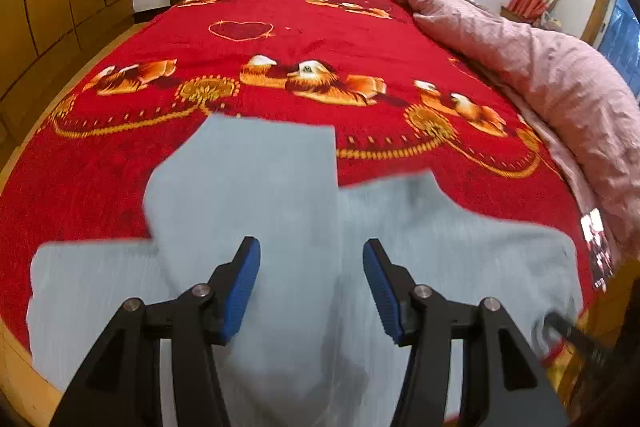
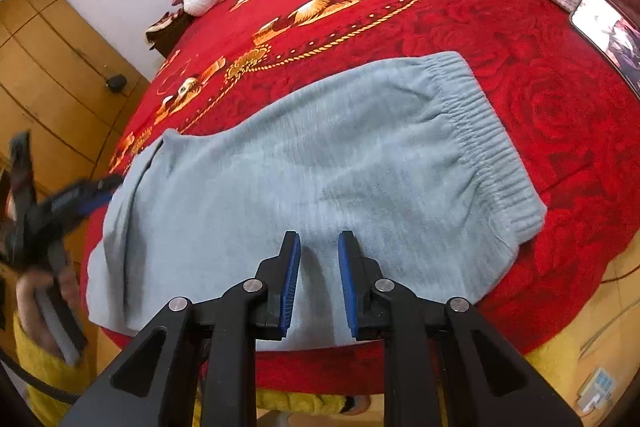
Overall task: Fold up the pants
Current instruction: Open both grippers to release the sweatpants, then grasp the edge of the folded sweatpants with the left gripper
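I see the grey pants lying partly folded on the bed; both my left hand-held gripper and right hand-held gripper hover released, with further folds left, I judge.

left gripper: jaws wide apart, empty | right gripper: jaws parted, empty

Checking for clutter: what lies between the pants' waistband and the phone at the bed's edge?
Only bare red bedspread, shown in the right wrist view: rose-patterned cloth separates the waistband from the phone.
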Demonstrator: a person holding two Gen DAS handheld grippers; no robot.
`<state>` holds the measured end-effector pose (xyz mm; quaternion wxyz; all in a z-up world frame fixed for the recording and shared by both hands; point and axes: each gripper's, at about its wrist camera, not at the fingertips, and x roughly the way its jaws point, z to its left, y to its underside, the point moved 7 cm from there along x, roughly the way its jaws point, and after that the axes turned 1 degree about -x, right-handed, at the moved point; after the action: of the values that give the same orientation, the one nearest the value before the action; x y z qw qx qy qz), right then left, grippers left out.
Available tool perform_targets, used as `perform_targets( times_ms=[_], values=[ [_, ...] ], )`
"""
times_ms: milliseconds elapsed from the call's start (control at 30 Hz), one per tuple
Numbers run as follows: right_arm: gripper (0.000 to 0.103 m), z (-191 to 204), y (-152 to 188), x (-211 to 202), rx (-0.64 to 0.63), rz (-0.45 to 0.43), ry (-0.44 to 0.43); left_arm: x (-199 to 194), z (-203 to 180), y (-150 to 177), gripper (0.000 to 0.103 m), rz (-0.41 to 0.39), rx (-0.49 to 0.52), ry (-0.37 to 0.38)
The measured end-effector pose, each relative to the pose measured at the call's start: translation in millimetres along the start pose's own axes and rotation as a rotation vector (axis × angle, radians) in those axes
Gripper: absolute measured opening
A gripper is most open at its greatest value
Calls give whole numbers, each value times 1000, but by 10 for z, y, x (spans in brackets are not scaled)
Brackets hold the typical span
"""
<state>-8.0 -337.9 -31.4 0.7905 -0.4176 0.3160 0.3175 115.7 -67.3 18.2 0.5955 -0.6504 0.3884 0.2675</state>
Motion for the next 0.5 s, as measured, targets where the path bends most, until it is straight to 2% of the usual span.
perform_targets(
  times_ms=[233, 500],
  values=[
    [21, -140, 63, 89, 60, -8, -102, 496, -67, -384, 56, 26, 38, -101],
    [21, -195, 117, 95, 40, -43, -159, 928, -138, -382, 56, 82, 96, -159]
  ],
)
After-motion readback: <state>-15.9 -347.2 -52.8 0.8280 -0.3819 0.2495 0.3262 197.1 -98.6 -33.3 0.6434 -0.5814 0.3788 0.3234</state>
